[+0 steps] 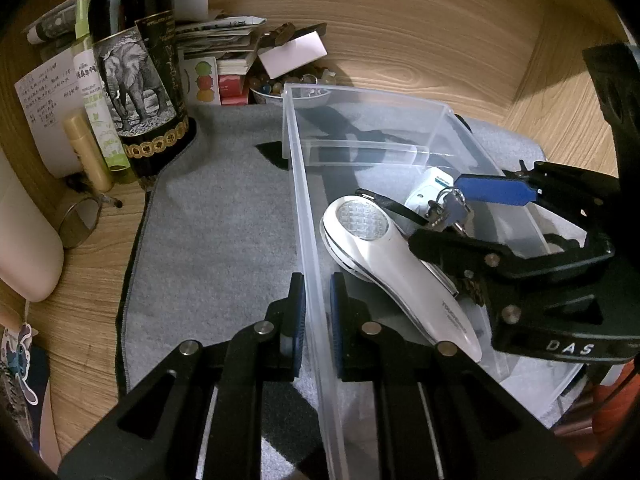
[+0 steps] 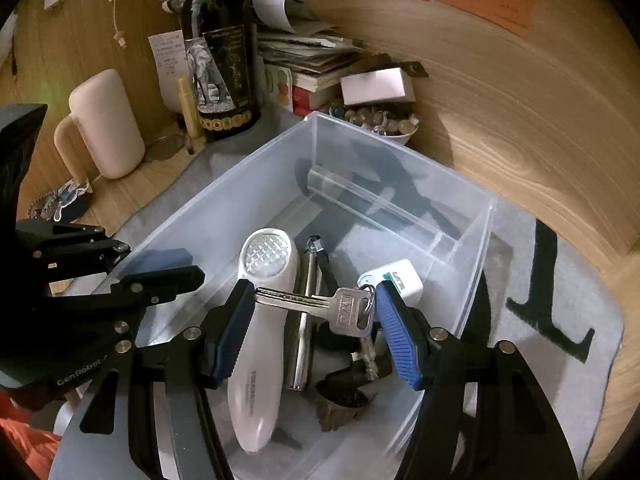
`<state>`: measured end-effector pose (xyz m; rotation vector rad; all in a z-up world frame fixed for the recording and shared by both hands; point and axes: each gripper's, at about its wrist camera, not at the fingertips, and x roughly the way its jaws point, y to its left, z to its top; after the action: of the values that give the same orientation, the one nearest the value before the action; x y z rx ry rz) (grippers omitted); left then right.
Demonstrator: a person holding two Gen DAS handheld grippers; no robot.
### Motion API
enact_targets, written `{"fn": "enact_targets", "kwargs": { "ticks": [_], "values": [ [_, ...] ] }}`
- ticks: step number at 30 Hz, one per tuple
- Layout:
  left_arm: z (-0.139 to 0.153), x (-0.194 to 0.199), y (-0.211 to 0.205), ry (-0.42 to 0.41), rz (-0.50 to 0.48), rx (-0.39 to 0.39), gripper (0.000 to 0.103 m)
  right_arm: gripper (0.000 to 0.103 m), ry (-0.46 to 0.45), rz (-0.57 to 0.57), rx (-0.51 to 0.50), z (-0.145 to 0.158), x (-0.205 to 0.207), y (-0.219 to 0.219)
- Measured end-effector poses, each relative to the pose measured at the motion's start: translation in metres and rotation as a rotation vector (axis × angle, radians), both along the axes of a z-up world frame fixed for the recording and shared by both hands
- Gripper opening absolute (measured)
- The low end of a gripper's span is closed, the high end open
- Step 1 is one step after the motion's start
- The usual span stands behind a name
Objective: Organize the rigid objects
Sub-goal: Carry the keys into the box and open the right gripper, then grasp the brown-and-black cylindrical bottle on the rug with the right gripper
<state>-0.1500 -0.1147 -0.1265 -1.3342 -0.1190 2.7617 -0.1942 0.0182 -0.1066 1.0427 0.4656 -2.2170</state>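
A wooden desk carries a grey mat (image 1: 208,240) and a clear bin (image 1: 298,184). In the left wrist view, the left gripper (image 1: 317,312) is closed narrowly on the bin's near wall, one pad each side. Inside lie a white lamp (image 1: 384,248) and keys (image 1: 450,208) beside the right gripper's blue pad.

From the right wrist, the right gripper (image 2: 316,328) spreads wide over the bin (image 2: 400,168), keys (image 2: 320,304) between its fingers; whether they touch the pads I cannot tell. A bottle (image 2: 218,60) stands behind.
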Motion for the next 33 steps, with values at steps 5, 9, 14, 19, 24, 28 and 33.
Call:
{"fn": "enact_targets", "kwargs": {
  "ticks": [5,9,14,19,24,28,33],
  "values": [
    [0.0,0.0,0.001,0.0,-0.001,-0.001,0.01,0.059,0.017,-0.005,0.035,0.001,0.005,0.0],
    [0.0,0.0,0.002,0.0,-0.001,-0.007,0.01,0.066,0.052,-0.027,0.039,0.01,0.01,0.008],
    [0.0,-0.001,0.002,0.002,0.001,-0.009,0.01,0.074,0.099,-0.072,0.006,0.024,0.021,0.031],
    [0.0,-0.001,0.003,0.002,0.002,-0.012,0.01,0.075,0.132,-0.155,-0.003,0.035,0.03,0.068],
    [0.0,0.0,0.005,0.004,0.003,-0.021,0.01,0.083,0.146,-0.269,-0.001,0.038,0.045,0.114],
    [0.0,0.001,0.006,0.005,0.003,-0.027,0.01,0.083,0.11,-0.357,0.018,0.024,0.06,0.145],
    [0.0,0.001,0.007,0.006,0.003,-0.027,0.01,0.084,0.01,-0.437,-0.014,-0.004,0.073,0.167]
  ]
}}
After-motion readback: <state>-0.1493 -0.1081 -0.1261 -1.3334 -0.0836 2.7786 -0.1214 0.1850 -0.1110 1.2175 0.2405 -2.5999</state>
